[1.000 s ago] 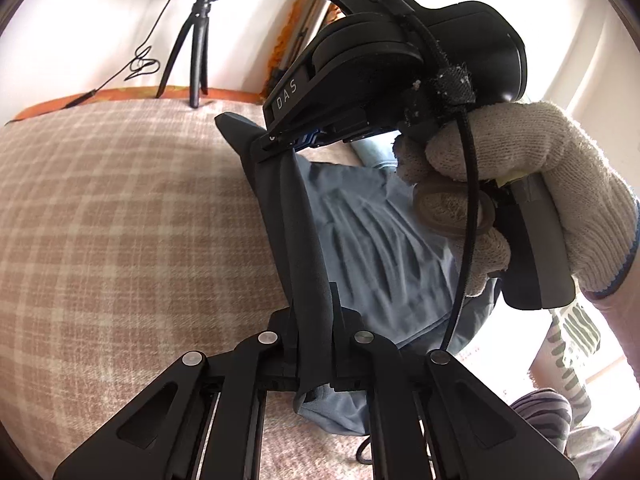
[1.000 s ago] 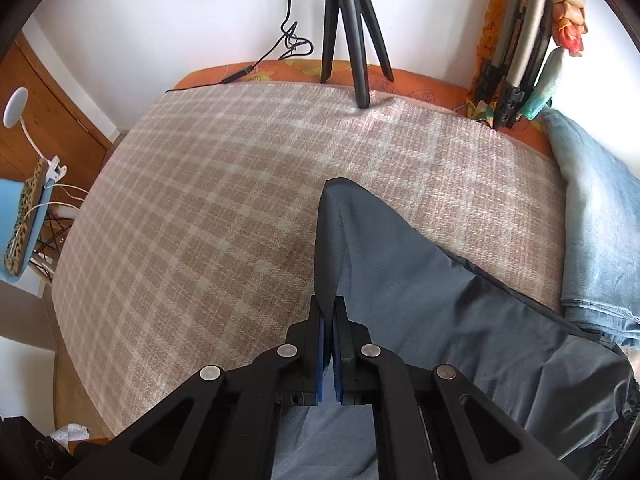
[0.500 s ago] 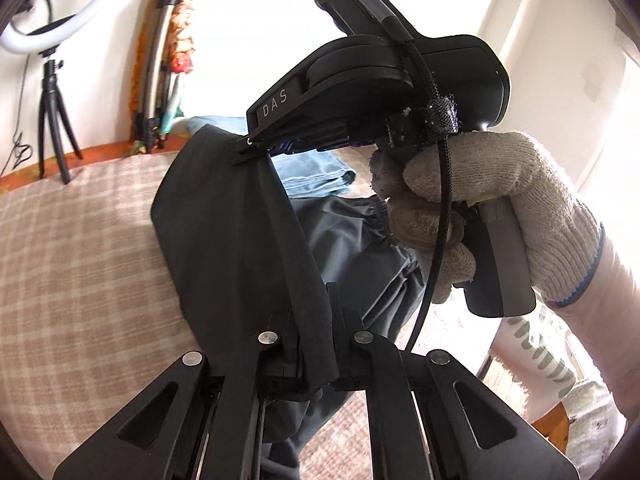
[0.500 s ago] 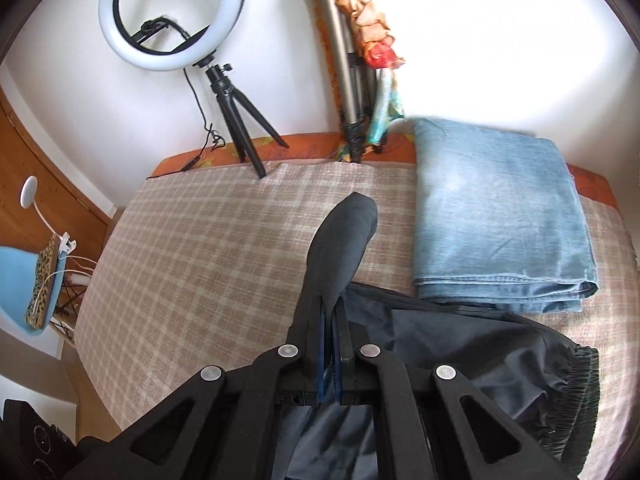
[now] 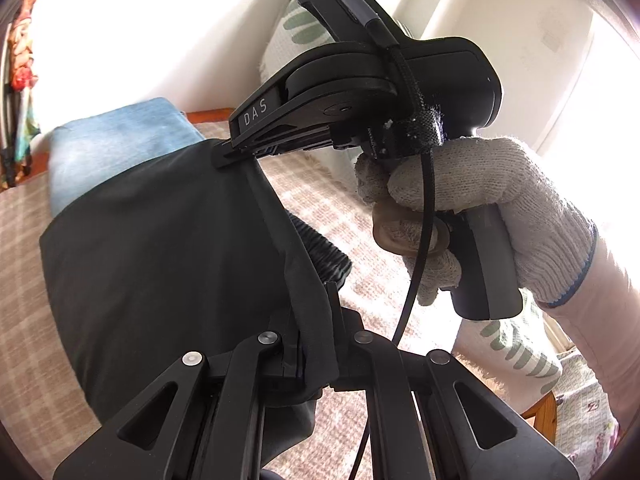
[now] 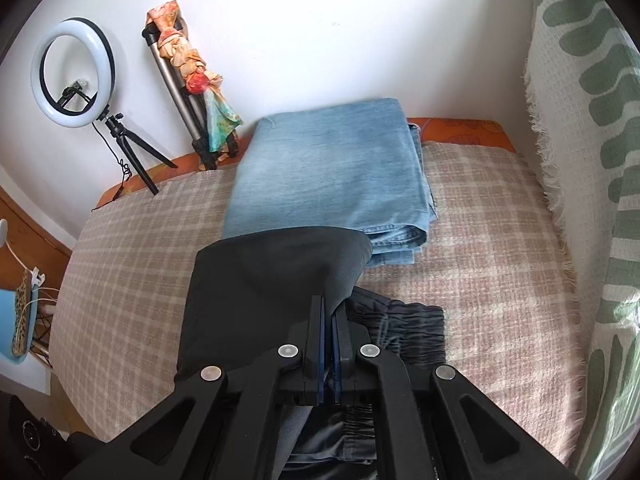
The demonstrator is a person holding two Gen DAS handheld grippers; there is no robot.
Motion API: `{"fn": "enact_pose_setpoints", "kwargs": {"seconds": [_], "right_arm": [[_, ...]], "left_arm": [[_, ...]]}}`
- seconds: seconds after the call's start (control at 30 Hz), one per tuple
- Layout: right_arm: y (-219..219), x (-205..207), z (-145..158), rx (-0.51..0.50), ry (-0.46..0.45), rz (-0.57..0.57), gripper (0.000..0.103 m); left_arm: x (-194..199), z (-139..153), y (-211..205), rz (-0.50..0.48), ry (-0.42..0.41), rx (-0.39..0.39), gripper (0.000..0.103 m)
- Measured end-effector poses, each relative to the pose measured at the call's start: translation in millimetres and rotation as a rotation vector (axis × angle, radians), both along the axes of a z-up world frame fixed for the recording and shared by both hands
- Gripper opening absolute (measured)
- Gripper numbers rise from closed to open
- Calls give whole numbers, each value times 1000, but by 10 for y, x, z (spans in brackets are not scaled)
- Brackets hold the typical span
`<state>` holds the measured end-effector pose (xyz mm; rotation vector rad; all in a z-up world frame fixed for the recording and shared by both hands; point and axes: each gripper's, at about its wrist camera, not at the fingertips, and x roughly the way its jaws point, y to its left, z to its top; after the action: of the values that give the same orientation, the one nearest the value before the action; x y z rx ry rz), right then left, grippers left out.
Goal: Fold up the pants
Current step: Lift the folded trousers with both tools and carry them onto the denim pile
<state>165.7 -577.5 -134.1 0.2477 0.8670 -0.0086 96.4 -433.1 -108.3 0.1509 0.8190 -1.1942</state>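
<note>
Fingers of both our left gripper (image 5: 316, 344) and right gripper (image 6: 329, 344) were clamped on the dark pants (image 6: 260, 292), raised over the checked bed cover (image 6: 480, 248) beside folded jeans (image 6: 332, 184); we judged the hem should land level on the waistband (image 6: 404, 328).

pants (image 6: 264, 280): dark grey cloth, smooth and matt, with a ribbed gathered waistband
folded jeans (image 6: 332, 176): light blue denim, faded
bed cover (image 6: 492, 248): coarse woven check, beige and pink
right gripper (image 5: 236, 152): matt black plastic
glove (image 5: 500, 208): rough white knit
ring light (image 6: 74, 76): glossy white plastic
</note>
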Motion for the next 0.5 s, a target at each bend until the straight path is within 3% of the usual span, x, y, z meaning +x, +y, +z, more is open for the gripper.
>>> {"fn": "enact_pose_setpoints", "kwargs": {"seconds": [0.17,0.27,0.37,0.4,0.5], "right_arm": [[-356,-92,-330,28,28,-37,0],[-482,-105,-459,52,24,-48,0],[-519,-108,-481,71,-3,-27,0],[-515,-105,-482,77,-2,-2,0],[-535,-115,-473,110,6,66,11]], "left_arm": [[-84,-148,-269,-57,18,56,6],[-169,-152,-290,-96,6,81,17],[-264,-78,-114,-112,-40,95,20],[-275,-42,-8,-112,-45,91,25],[-237,51,383,-87,-98,97,30]]}}
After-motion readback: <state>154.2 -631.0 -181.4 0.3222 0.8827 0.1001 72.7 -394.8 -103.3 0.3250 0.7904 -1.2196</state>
